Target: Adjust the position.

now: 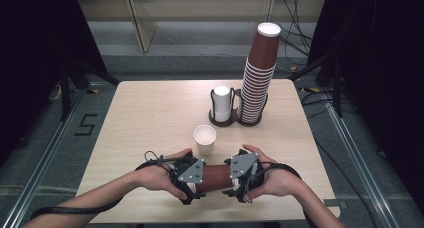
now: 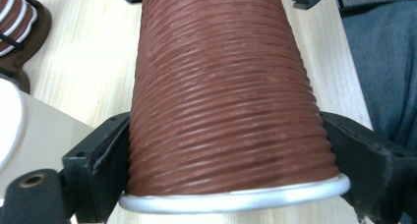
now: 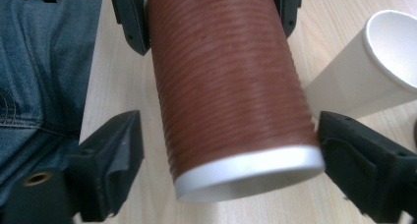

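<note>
A pale wooden table (image 1: 150,118) seen from above carries, toward its far side, a dark two-ring holder (image 1: 235,119) with a short stack of white paper cups (image 1: 222,103) in one ring and a tall leaning tower of brown ribbed paper cups (image 1: 258,78) in the other. Nearer the person, a single white paper cup (image 1: 205,139) stands upright, mouth up, just beyond the two hands and close to the work. Near the front edge, a brown ribbed paper cup with a white rim (image 1: 214,178) lies level, bridging the left gripper (image 1: 189,185) and the right gripper (image 1: 239,183), each held in a hand. Its outer wall is covered in fine ridges running around it, and it tapers from a wide rolled rim to a narrower white base. The left gripper view shows the wide rim end (image 2: 231,111) with both black jaws pressed against its sides, gripping it. The right gripper view shows the narrower end (image 3: 231,86): one jaw touches the cup wall and the other stands a little off, so this gripper is not clamped on it. That view also shows blue denim (image 3: 39,62) beyond the table edge, and the white cup lying just beside the brown one
</note>
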